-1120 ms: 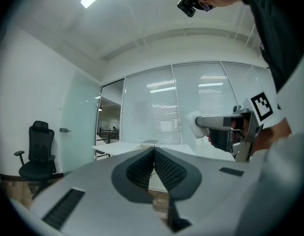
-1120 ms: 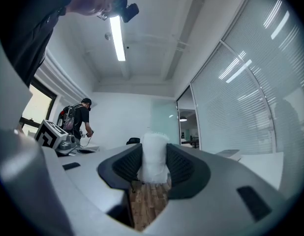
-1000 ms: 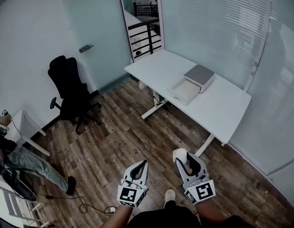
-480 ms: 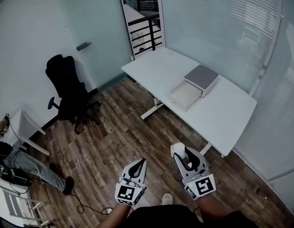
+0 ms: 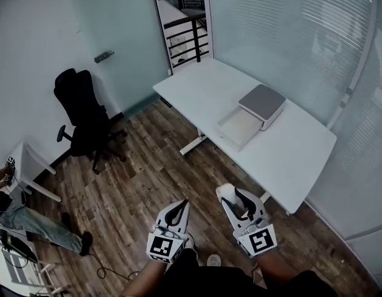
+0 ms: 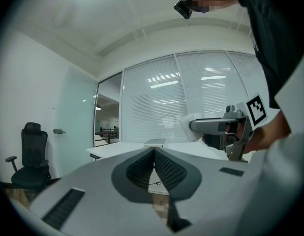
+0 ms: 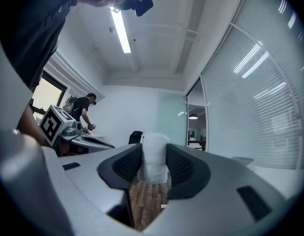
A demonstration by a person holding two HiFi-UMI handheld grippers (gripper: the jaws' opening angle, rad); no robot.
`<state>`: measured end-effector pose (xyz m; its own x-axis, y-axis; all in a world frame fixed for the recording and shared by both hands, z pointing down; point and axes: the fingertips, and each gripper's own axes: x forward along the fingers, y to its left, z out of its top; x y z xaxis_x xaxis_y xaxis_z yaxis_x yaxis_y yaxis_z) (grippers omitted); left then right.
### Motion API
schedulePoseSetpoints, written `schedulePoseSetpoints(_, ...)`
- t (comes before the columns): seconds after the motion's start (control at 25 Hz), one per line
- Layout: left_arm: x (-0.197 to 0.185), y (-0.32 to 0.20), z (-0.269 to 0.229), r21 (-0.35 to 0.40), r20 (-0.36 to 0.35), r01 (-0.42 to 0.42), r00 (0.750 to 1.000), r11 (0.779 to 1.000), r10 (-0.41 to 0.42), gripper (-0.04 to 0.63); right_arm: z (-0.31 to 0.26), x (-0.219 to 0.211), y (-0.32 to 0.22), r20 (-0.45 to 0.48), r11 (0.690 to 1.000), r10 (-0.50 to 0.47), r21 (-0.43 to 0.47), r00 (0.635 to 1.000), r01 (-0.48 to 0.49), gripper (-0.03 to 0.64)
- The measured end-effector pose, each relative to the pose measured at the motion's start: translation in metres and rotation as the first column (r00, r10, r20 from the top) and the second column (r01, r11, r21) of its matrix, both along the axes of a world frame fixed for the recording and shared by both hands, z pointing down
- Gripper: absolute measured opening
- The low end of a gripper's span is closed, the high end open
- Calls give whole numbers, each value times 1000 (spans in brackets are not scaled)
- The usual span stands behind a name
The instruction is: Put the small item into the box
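Note:
My right gripper (image 5: pixel 231 198) is shut on a small white item (image 5: pixel 226 192), which stands between the dark pads in the right gripper view (image 7: pixel 154 159). It hovers over the wood floor, short of the white desk (image 5: pixel 284 153). On that desk lies an open box (image 5: pixel 240 126) with its grey lid (image 5: pixel 262 104) beside it. My left gripper (image 5: pixel 177 212) is shut with nothing in it, its pads meeting at the tip (image 6: pixel 153 151). The left gripper view also shows the right gripper (image 6: pixel 211 127) with the white item at its tip.
A black office chair (image 5: pixel 83 119) stands at the left by the glass wall. A person (image 5: pixel 24 218) sits at a small table at the far left, with cables on the floor. Glass partitions with blinds close off the right side behind the desk.
Both grippers and my view have moved forward toward the desk. The right gripper still holds the white item.

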<state>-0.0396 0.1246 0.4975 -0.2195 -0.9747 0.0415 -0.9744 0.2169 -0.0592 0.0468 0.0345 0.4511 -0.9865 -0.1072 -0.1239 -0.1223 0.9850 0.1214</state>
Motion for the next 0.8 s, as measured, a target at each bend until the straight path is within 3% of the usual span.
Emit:
schedulePoseSetpoints(0.36,-53,-56,-4,21,-8,-72,997,997,72,12,-5,-52,-44,-7,998,63,-1,998,-63,161)
schedulePoseSetpoints(0.64,-116,-96,-15,15,42,-148,988,989,147,14,-12,-114,-86,14,987,114,-114,993,-112,161)
schedulePoseSetpoints(0.8,-142,-119,-22,33,60,-196,979,980,194,14,-8,-139,-104,3,980,154,-128,988,-153,161)
